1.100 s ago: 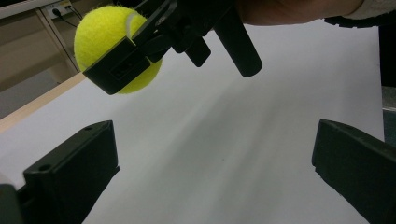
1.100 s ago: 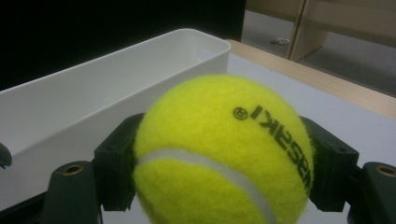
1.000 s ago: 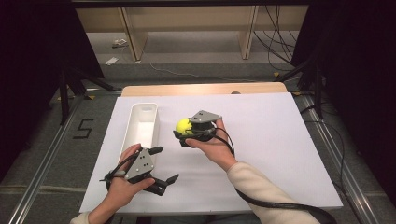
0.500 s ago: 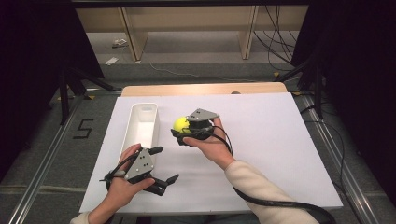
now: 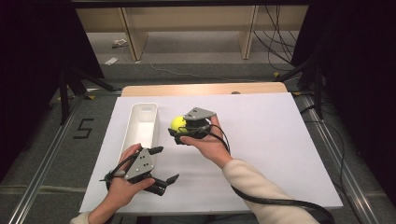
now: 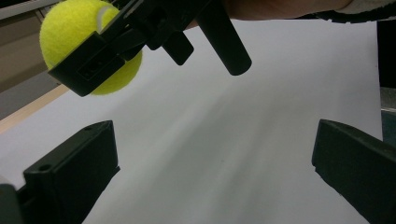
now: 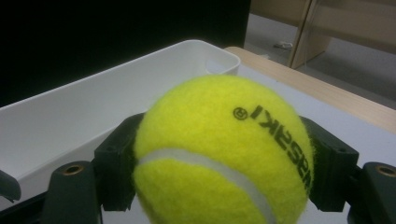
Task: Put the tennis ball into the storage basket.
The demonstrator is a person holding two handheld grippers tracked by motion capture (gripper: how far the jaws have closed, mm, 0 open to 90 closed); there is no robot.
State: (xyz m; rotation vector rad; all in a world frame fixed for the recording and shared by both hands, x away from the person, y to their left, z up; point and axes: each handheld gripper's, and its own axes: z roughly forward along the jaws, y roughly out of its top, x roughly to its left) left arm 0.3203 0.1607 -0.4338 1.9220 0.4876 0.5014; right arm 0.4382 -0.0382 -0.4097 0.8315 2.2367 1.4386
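Ball (image 5: 178, 123) is clamped in your right claw (image 5: 183, 132), held just beside the bin (image 5: 142, 122) for a drop; left claw (image 5: 161, 164) idles wide open, empty, low over the surface (image 5: 280, 140)

You had the yellow tennis ball (image 7: 223, 151) clamped between the jaws of your right tool (image 5: 179, 130), lifted clear of the white worktop (image 5: 261, 140); its fuzzy felt showed a white seam and black lettering, and it hung just beside the long white bin's (image 5: 140, 122) rim
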